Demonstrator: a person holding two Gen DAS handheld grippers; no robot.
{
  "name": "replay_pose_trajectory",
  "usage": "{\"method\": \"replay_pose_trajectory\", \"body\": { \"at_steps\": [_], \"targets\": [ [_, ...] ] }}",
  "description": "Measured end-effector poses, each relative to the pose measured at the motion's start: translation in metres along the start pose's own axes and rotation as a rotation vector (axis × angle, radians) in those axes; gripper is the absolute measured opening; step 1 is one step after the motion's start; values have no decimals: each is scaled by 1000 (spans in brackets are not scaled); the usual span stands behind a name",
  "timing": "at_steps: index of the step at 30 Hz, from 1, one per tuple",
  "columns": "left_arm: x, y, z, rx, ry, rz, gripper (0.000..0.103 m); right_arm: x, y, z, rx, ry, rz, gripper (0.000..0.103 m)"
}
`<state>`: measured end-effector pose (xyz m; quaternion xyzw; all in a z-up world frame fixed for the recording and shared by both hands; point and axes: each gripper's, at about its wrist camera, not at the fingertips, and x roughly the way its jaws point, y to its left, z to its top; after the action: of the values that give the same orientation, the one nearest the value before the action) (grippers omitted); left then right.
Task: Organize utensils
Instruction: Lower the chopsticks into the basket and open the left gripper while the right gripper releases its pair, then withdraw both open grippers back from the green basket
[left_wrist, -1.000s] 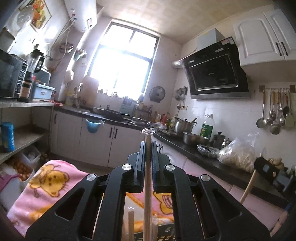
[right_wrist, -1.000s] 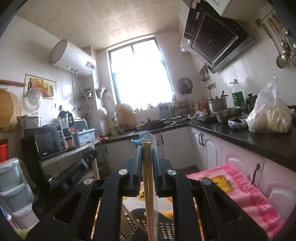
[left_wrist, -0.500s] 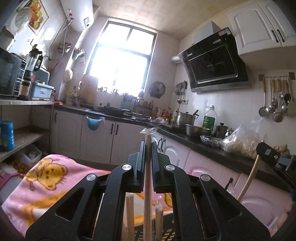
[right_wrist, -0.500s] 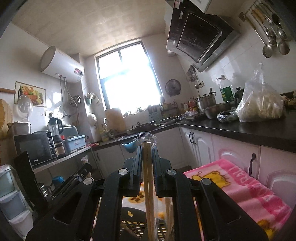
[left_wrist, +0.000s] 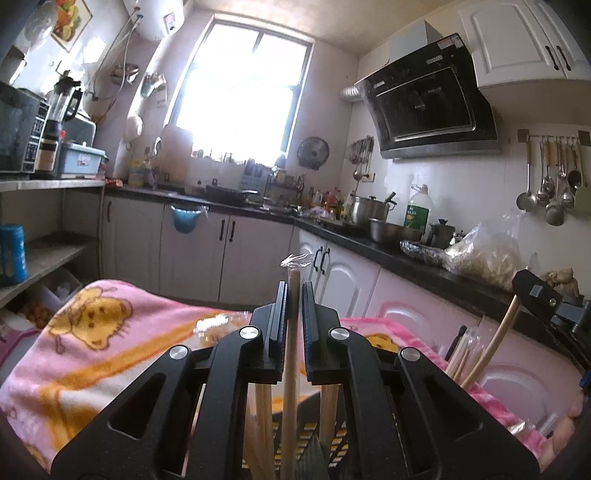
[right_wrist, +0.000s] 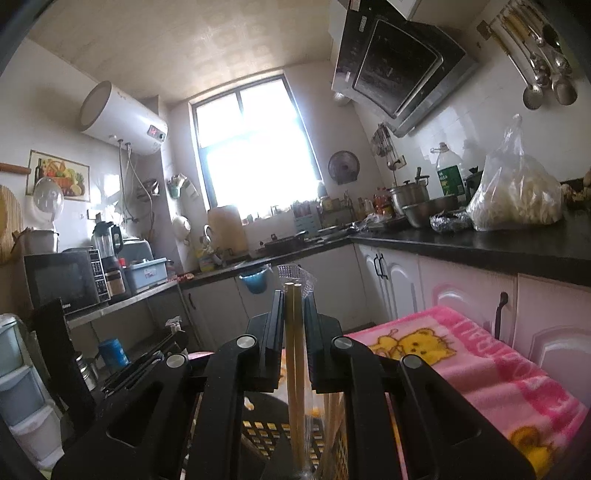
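My left gripper (left_wrist: 293, 291) is shut on a wooden chopstick (left_wrist: 291, 354) in a clear wrapper, held upright. Below it stands a black perforated holder (left_wrist: 314, 439) with several chopsticks (left_wrist: 264, 417) in it. At the right edge of the left wrist view, my right gripper (left_wrist: 535, 291) holds a slanted pair of chopsticks (left_wrist: 495, 343). In the right wrist view, the right gripper (right_wrist: 293, 299) is shut on that wrapped pair of chopsticks (right_wrist: 294, 354), over the same holder (right_wrist: 266, 432). The holder's base is hidden by the gripper bodies.
A pink blanket with yellow bears (left_wrist: 92, 332) (right_wrist: 480, 362) covers the surface under the holder. White cabinets under a black counter (left_wrist: 424, 262) run along the right, loaded with pots and a plastic bag (right_wrist: 517, 195). Shelves with a microwave (right_wrist: 62, 280) stand on the left.
Both grippers have come down and forward over the blanket with their chopsticks still held. The holder and the chopsticks standing in it now show more fully beneath the fingers.
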<state>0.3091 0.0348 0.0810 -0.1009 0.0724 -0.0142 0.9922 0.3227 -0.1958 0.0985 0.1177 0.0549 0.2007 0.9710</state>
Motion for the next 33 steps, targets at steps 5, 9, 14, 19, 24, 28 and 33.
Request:
{"method": "replay_pose_trajectory", "body": {
  "at_steps": [5, 9, 14, 19, 24, 28, 33],
  "targets": [
    [-1, 0, -6, 9, 56, -9, 3, -2, -2, -3, 10, 67, 25, 11],
    [-4, 3, -7, 10, 97, -7, 10, -6, 2, -7, -6, 123, 49, 12],
    [-12, 4, -6, 11, 140, -3, 18, -13, 9, -13, -24, 178, 57, 13],
    [-24, 7, -4, 4, 185, -6, 27, -21, 16, -17, -43, 220, 46, 29],
    [-41, 8, -2, 2, 219, -12, 36, -32, 21, -19, -65, 243, 39, 37],
    [-57, 9, -2, -3, 246, -23, 46, -48, 22, -17, -68, 234, 34, 47],
    [-79, 10, -5, -7, 270, -22, 56, -68, 25, -19, -88, 234, 21, 57]
  ]
}}
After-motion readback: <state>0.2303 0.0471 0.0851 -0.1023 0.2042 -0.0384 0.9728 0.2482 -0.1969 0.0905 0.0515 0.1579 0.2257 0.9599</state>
